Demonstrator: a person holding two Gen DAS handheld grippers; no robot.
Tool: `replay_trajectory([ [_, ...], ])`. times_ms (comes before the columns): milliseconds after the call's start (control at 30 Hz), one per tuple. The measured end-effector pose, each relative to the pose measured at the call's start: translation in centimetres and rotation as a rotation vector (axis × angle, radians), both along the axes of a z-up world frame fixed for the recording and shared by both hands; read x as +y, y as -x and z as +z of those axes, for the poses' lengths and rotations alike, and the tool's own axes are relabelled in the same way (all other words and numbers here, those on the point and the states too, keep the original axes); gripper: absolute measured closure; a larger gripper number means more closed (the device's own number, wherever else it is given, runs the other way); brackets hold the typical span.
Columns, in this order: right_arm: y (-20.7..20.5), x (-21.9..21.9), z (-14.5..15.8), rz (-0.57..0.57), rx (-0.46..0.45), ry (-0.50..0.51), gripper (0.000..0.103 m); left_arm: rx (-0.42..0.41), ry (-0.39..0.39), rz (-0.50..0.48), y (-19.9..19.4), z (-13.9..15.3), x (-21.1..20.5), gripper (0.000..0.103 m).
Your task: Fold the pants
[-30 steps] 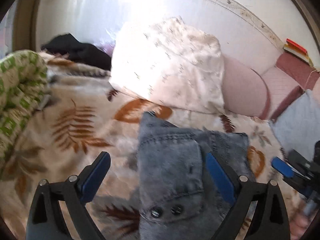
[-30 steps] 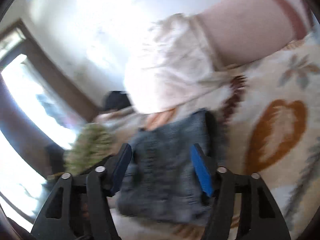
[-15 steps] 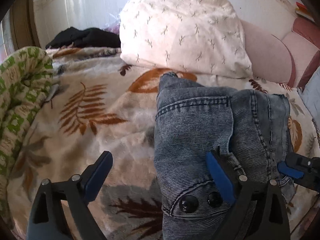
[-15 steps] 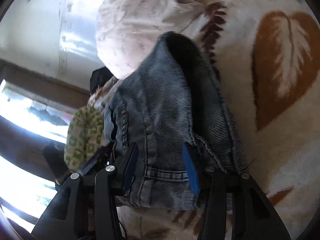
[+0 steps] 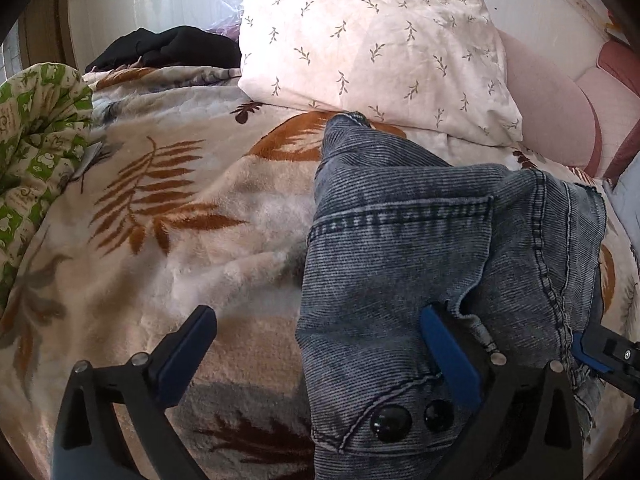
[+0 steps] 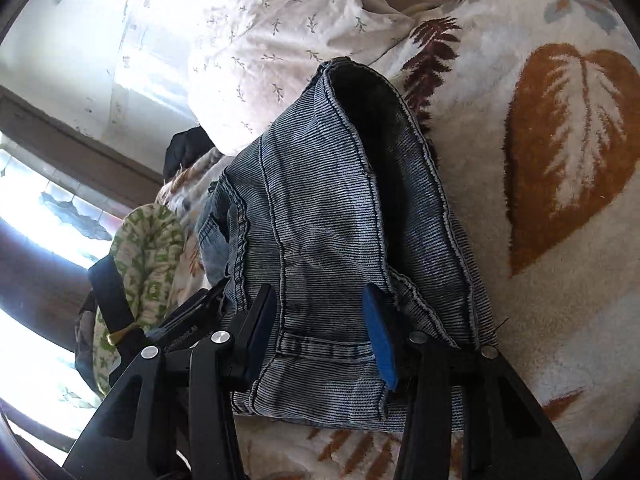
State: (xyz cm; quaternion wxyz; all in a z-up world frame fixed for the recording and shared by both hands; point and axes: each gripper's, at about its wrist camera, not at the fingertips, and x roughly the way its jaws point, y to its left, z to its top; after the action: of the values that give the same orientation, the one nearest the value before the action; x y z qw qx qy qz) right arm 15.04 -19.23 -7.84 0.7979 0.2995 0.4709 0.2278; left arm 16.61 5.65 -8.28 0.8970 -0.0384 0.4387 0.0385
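My view holds one pair of jeans [image 5: 420, 248], two dark buttons [image 5: 390, 423], one leaf-print pillow [image 5: 372, 48], one green quilt [image 5: 36, 132] and one blanket [image 5: 160, 216].

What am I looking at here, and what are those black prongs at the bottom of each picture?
No robot: a person holds a two-finger gripper in each hand, each with a camera looking along its fingers. The prongs are those fingers. One picture is from the left gripper, the other from the right gripper. Folded jeans lie on a leaf-print blanket, a pillow behind. The left jaws have just been opening and stand wide. The right jaws have just been closing with the jeans between them; whether they pinch is unclear.
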Motion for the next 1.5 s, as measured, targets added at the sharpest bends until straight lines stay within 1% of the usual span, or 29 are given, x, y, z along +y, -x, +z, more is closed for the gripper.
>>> replay_trajectory([
  [133, 0.3, 0.2, 0.0, -0.018, -0.019, 0.015, 0.061, 0.003, 0.017, 0.011, 0.0, 0.1, 0.3, 0.0],
  [200, 0.5, 0.4, 0.1, -0.017, -0.028, 0.029, 0.061, 0.001, 0.055, 0.012, 0.1, 0.6, 0.8, 0.0],
  [267, 0.5, 0.4, 0.8, -0.008, -0.027, 0.027, 0.056, -0.01, 0.102, -0.006, 0.3, 1.9, 1.2, 0.004],
  [300, 0.5, 0.3, 1.2, -0.001, -0.024, 0.015, 0.05, -0.033, 0.132, -0.018, 0.5, 2.9, 1.5, 0.005],
  [333, 0.4, 0.2, 1.7, 0.007, -0.025, 0.003, 0.049, -0.071, 0.168, -0.027, 0.7, 4.3, 1.8, 0.005],
  [367, 0.5, 0.0, 2.5, 0.014, -0.046, -0.002, 0.048, -0.098, 0.186, -0.033, 0.7, 5.2, 1.9, 0.005],
  [400, 0.7, -0.2, 3.3, 0.013, -0.079, -0.007, 0.048, -0.127, 0.192, -0.038, 0.7, 6.0, 1.9, 0.005],
  [467, 0.9, -0.7, 5.2, 0.011, -0.156, -0.028, 0.048, -0.178, 0.173, -0.032, 0.1, 7.0, 1.8, 0.005],
  [500, 0.8, -1.0, 5.7, 0.006, -0.178, -0.041, 0.044, -0.192, 0.164, -0.023, -0.3, 7.0, 1.8, 0.005],
  [533, 0.5, -1.2, 6.1, -0.005, -0.189, -0.054, 0.039, -0.185, 0.154, -0.013, -0.9, 6.6, 1.7, 0.005],
  [633, -1.7, -1.8, 6.1, -0.041, -0.192, -0.11, 0.038, -0.112, 0.142, 0.022, -3.1, 4.5, 1.7, 0.005],
  [733, -4.3, -2.2, 5.2, -0.076, -0.16, -0.149, 0.038, -0.075, 0.163, 0.059, -4.4, 3.2, 2.1, 0.005],
  [800, -6.1, -2.2, 4.0, -0.09, -0.11, -0.188, 0.038, -0.05, 0.166, 0.069, -5.1, 2.7, 2.2, 0.004],
  [867, -7.8, -2.0, 2.3, -0.123, -0.02, -0.164, 0.038, -0.011, 0.167, 0.07, -6.1, 1.7, 2.4, 0.004],
  [933, -9.2, -1.6, 0.5, -0.124, 0.058, -0.133, 0.04, 0.032, 0.199, 0.07, -6.7, 0.6, 2.7, 0.003],
  [967, -9.3, -1.4, 0.1, -0.128, 0.064, -0.118, 0.04, 0.058, 0.215, 0.071, -7.1, -0.1, 2.8, 0.0],
  [1000, -9.6, -1.2, 0.0, -0.129, 0.059, -0.108, 0.04, 0.071, 0.222, 0.068, -7.3, -0.6, 2.8, 0.0],
  [1067, -9.4, -0.7, 0.1, -0.133, 0.046, -0.08, 0.04, 0.057, 0.217, 0.054, -7.2, -0.4, 2.8, 0.0],
  [1167, -8.6, -0.5, 1.1, -0.133, 0.02, -0.041, 0.039, 0.015, 0.206, 0.067, -5.8, 0.8, 2.7, 0.002],
  [1233, -7.3, -0.8, 2.1, -0.145, 0.005, -0.047, 0.036, -0.007, 0.203, 0.088, -4.1, 2.2, 2.9, 0.004],
  [1300, -5.1, -1.4, 3.7, -0.134, -0.042, -0.061, 0.036, -0.041, 0.22, 0.106, -1.8, 3.9, 3.4, 0.004],
  [1367, -2.5, -1.6, 5.7, -0.114, -0.1, -0.022, 0.036, -0.088, 0.212, 0.12, 1.5, 5.9, 3.9, 0.004],
  [1400, -0.7, -1.8, 6.8, -0.107, -0.132, 0.007, 0.035, -0.113, 0.202, 0.129, 3.8, 6.8, 4.1, 0.004],
  [1500, 4.4, -2.3, 9.5, -0.09, -0.209, 0.079, 0.033, -0.162, 0.146, 0.124, 9.9, 8.6, 4.3, 0.003],
])
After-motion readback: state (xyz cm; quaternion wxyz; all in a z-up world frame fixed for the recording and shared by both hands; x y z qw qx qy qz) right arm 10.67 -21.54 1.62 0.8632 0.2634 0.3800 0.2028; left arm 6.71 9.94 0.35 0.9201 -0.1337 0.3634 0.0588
